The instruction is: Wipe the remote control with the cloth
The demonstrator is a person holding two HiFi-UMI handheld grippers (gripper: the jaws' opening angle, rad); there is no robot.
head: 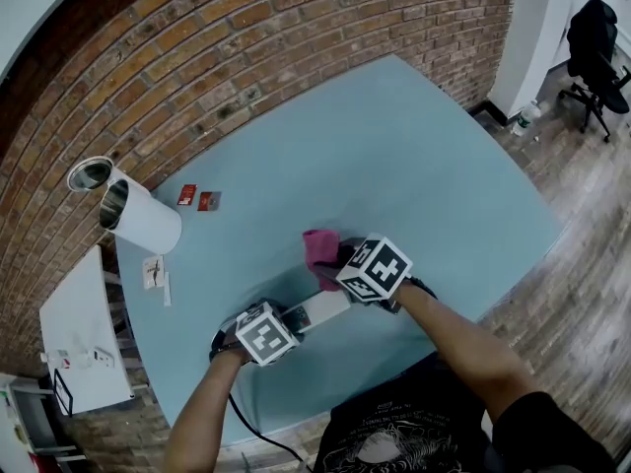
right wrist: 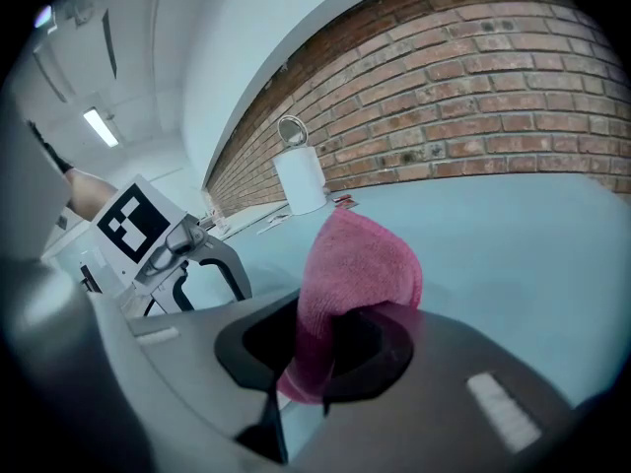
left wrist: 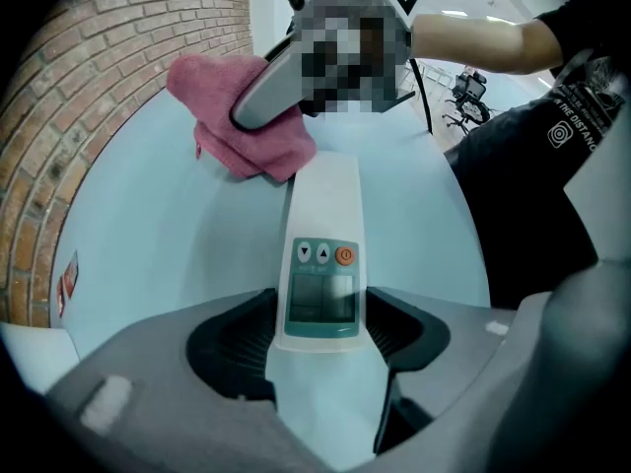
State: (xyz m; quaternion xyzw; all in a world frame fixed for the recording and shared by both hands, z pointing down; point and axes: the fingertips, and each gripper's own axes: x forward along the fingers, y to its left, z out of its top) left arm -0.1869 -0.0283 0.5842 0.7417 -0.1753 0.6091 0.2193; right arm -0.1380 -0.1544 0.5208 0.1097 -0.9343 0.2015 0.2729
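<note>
We've got our left arm [head: 202,417] in from 6 o'clock, left gripper [head: 281,325] aimed at 2, jaws clamped on the remote control [left wrist: 322,254]; right arm [head: 463,343] in from 4, right gripper [head: 345,261] aimed at 10, jaws pinching the cloth [right wrist: 355,264]

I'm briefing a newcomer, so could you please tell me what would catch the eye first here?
A pink cloth, clamped in the right tongs, stands out on the blue table. The left tongs grip a white remote by its display end, the cloth at its far end.
</note>
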